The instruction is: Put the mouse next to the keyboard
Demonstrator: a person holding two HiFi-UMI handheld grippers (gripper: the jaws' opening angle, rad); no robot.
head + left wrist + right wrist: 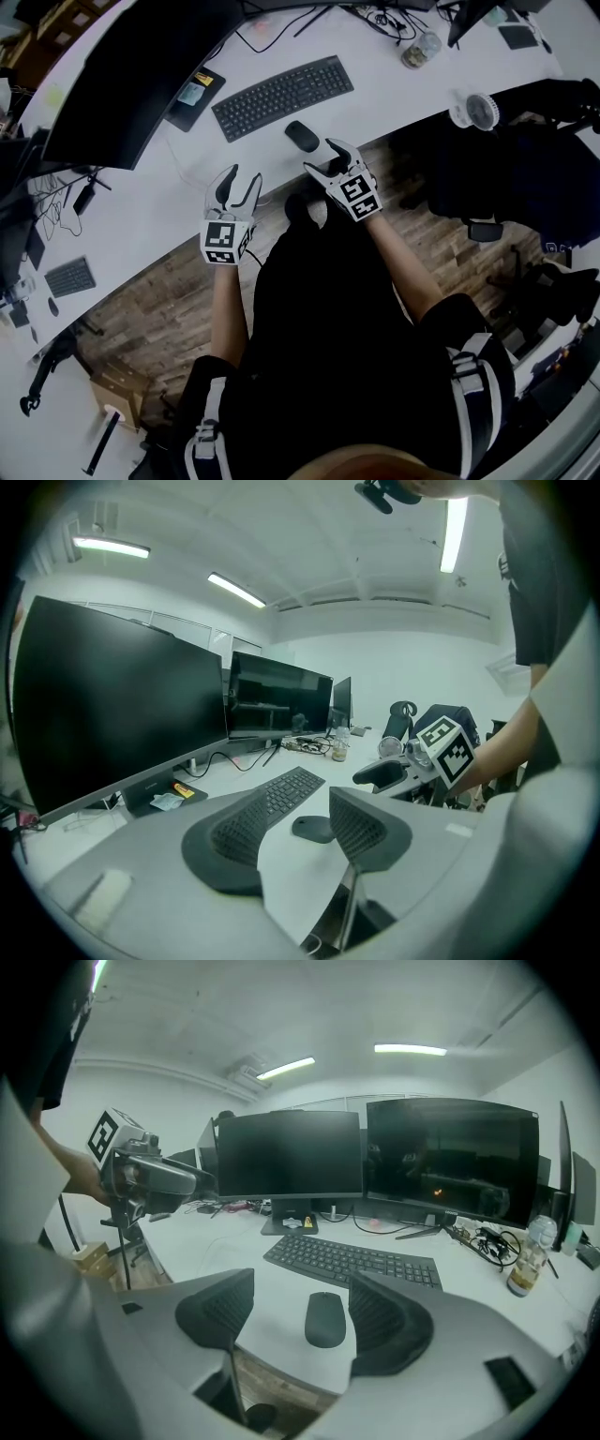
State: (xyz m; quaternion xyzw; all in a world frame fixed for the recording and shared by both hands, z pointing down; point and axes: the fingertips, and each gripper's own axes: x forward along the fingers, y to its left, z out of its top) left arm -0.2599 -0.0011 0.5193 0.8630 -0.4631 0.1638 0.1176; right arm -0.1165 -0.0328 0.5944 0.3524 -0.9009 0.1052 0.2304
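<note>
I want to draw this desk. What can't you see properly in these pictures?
- Flat black mouse: left gripper view, partly behind grey fingers.
- Long black keyboard: head view, key letters too small.
- Small yellow item by monitor stand: left gripper view, too small.
- Big black monitor: head view, top edge cuts it.

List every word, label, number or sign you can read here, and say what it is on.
Nothing reads clearly.
Keyboard: key letters too small.
Yellow item on the monitor stand: print blurred.
Bottle: label blurred.
Left cube, right cube: square black-and-white markers, no words.
</note>
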